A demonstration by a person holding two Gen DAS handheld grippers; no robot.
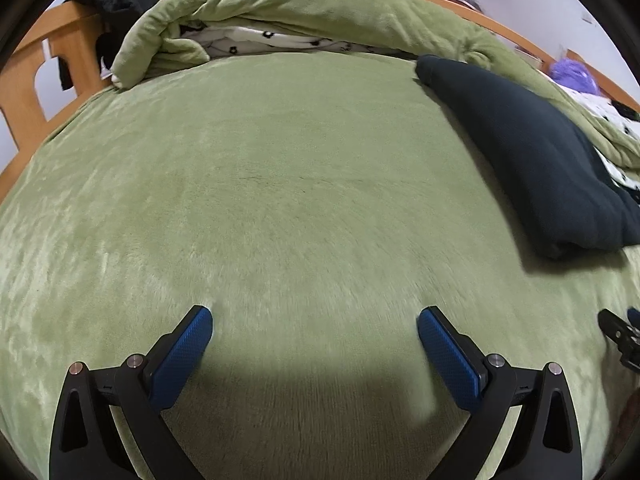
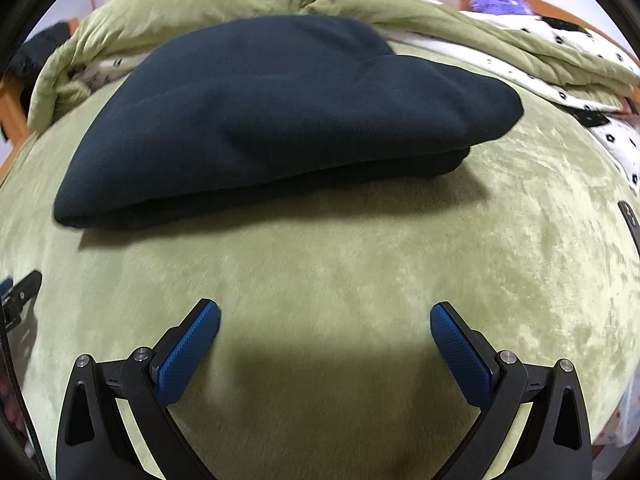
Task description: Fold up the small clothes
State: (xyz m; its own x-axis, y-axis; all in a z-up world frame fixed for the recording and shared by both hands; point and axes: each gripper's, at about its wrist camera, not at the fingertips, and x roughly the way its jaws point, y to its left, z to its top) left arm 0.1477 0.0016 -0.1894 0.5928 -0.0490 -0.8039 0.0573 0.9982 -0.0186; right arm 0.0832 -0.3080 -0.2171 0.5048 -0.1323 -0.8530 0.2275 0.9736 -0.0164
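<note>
A dark navy garment lies folded in a thick, flat stack on the green plush bed cover. In the left wrist view the same garment sits far to the right. My right gripper stands open just short of the garment's near edge, with nothing between its blue pads. My left gripper is open too, over bare green cover, well left of the garment. The tip of the right gripper shows at the right edge of the left wrist view.
A rolled-back green quilt with a white flowered lining lies across the far side of the bed. A wooden bed frame with dark clothing draped on it is at far left. A purple fluffy thing sits at far right.
</note>
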